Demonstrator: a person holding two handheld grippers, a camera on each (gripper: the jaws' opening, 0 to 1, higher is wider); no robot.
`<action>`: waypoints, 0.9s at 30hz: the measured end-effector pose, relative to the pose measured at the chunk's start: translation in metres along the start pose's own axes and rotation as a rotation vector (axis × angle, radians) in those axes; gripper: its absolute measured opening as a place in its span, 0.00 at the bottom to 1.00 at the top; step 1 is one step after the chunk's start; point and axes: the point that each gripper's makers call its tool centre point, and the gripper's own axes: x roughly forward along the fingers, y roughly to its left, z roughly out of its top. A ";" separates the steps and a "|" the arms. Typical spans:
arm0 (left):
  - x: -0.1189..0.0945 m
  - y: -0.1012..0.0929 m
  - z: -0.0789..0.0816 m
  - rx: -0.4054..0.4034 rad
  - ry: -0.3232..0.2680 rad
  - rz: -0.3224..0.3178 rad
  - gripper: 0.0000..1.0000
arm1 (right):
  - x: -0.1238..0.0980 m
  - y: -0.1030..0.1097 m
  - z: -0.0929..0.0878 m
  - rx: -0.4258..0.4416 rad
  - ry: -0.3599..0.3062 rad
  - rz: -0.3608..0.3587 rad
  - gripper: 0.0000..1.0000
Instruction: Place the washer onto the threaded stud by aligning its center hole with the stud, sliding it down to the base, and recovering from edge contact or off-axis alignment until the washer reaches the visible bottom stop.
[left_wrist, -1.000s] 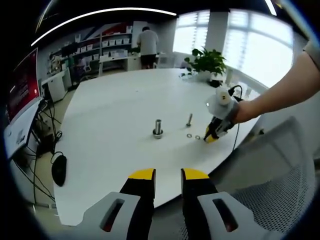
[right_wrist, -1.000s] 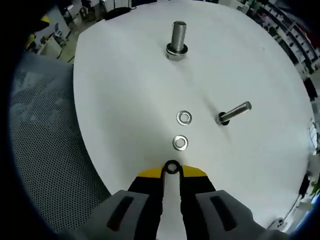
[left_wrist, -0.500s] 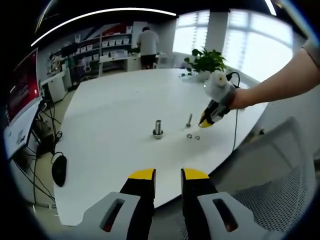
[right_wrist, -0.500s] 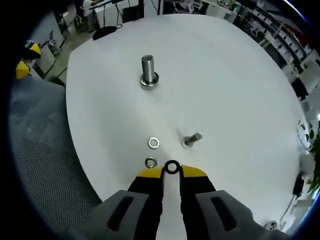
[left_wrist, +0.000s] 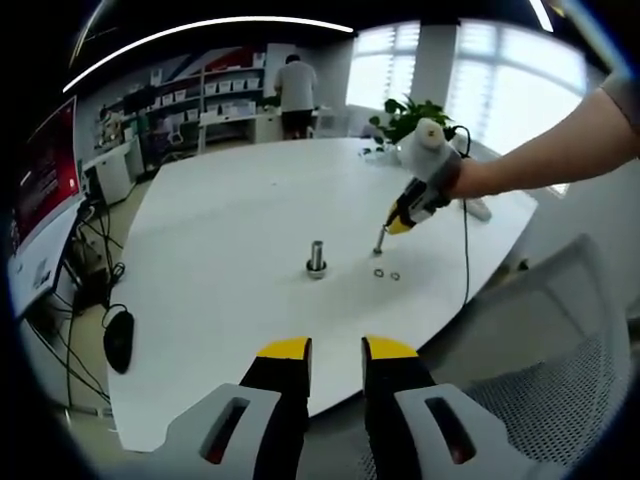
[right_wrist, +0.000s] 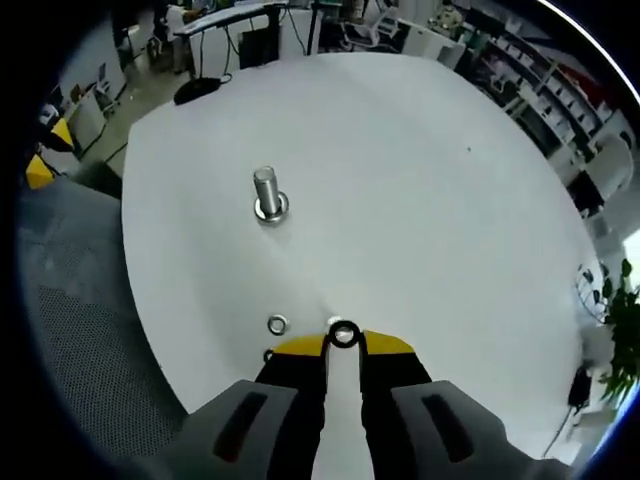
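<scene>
Overhead, right tool (right_wrist: 343, 340) pinches one washer (right_wrist: 343, 334); two washers (left_wrist: 387, 274), one stud (right_wrist: 266, 194) below.

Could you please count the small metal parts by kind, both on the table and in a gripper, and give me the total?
Washers: 3 (held washer in the right gripper, loose washers on the table)
Upright threaded stud: 1
Smaller bolt: 1
Total: 5
</scene>
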 end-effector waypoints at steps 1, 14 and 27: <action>0.000 0.000 0.000 0.000 0.000 0.000 0.18 | 0.001 0.000 0.000 0.002 0.003 0.003 0.13; 0.000 -0.001 -0.001 0.002 0.007 -0.001 0.17 | 0.013 0.001 0.000 -0.038 0.043 0.022 0.13; 0.001 -0.001 -0.003 0.001 0.019 -0.003 0.16 | 0.034 0.003 -0.010 -0.042 0.101 0.045 0.13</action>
